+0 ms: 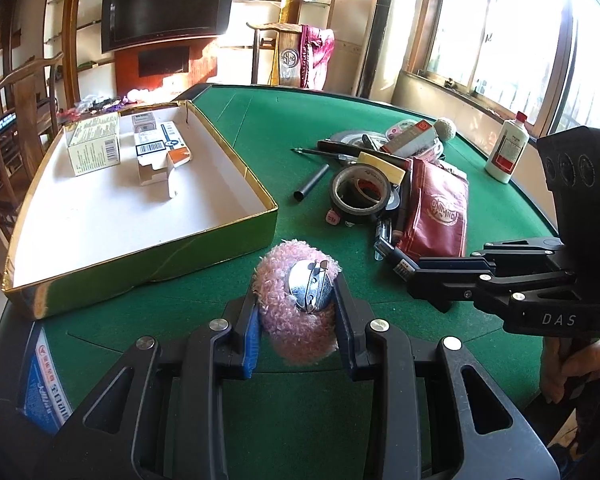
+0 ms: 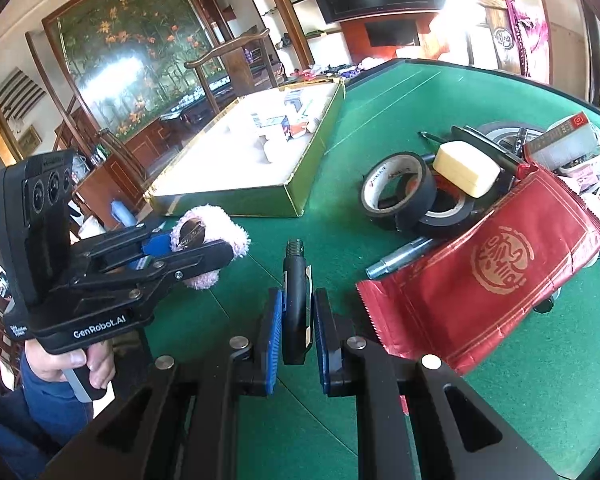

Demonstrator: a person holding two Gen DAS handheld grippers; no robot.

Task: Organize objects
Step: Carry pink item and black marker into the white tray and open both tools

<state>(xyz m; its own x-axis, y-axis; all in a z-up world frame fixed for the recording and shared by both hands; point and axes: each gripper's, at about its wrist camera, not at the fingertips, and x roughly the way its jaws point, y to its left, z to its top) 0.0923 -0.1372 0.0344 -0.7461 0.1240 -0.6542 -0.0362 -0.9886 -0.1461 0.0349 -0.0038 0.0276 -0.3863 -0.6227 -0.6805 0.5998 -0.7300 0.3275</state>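
Left gripper [image 1: 296,312] pinches pink fluffy clip [image 1: 296,308], metal clasp facing up, held above near edge of green table [image 1: 260,128], just right of gold-rimmed box [image 1: 204,236]

Right gripper [image 2: 296,328] clamps black pen-like tube [image 2: 296,292], threaded tip pointing far

Red packet [image 2: 488,268], tape rolls [image 2: 396,188] piled at right, near right gripper

Cartons [image 1: 96,144] sit in far part of box

left tongs [image 1: 296,312]: clamped, tilted down | right tongs [image 2: 297,332]: clamped, tilted down
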